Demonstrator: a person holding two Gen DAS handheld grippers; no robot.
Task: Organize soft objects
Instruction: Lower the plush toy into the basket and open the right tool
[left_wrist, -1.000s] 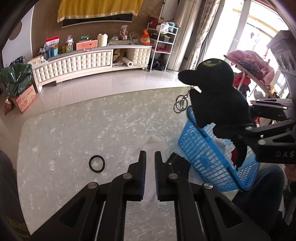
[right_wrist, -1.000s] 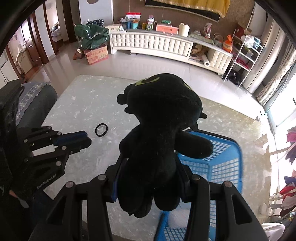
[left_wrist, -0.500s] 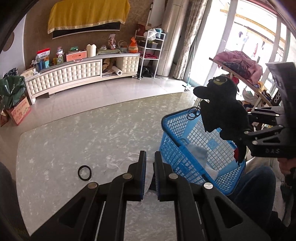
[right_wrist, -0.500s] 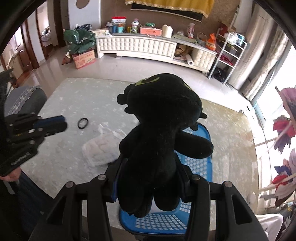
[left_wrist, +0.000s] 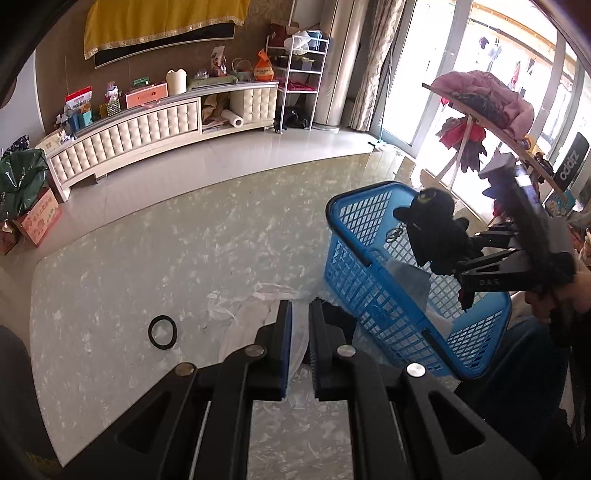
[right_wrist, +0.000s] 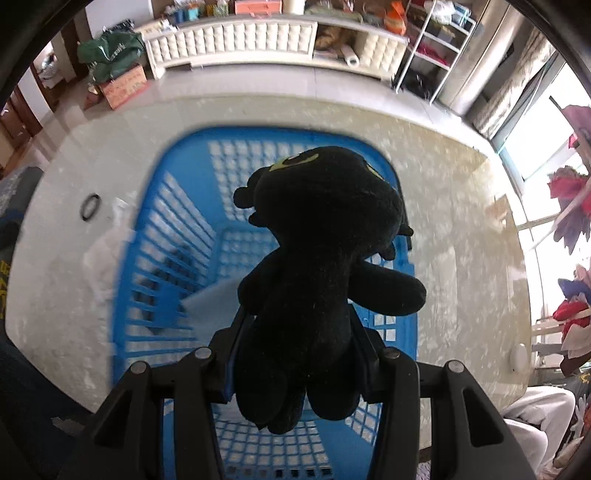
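Note:
A black plush toy (right_wrist: 321, 266) with yellow-green eyes is squeezed at its body between the pads of my right gripper (right_wrist: 301, 332), which is shut on it. It hangs head-down over the open blue mesh basket (right_wrist: 177, 155). In the left wrist view the plush toy (left_wrist: 432, 225) and the right gripper (left_wrist: 465, 253) sit above the far side of the basket (left_wrist: 354, 254). My left gripper (left_wrist: 299, 332) is shut and holds nothing, low over a white plastic bag (left_wrist: 247, 317) on the marble table.
A black ring (left_wrist: 162, 331) lies on the table (left_wrist: 129, 258) left of the bag. A dark item (left_wrist: 338, 317) rests against the basket's near wall. A pale sheet (right_wrist: 210, 302) lies inside the basket. A hand (left_wrist: 561, 291) holds the right gripper.
The right gripper has come down with the plush toy, from above the table to just over the basket's opening. The left gripper has shifted a little, still shut.

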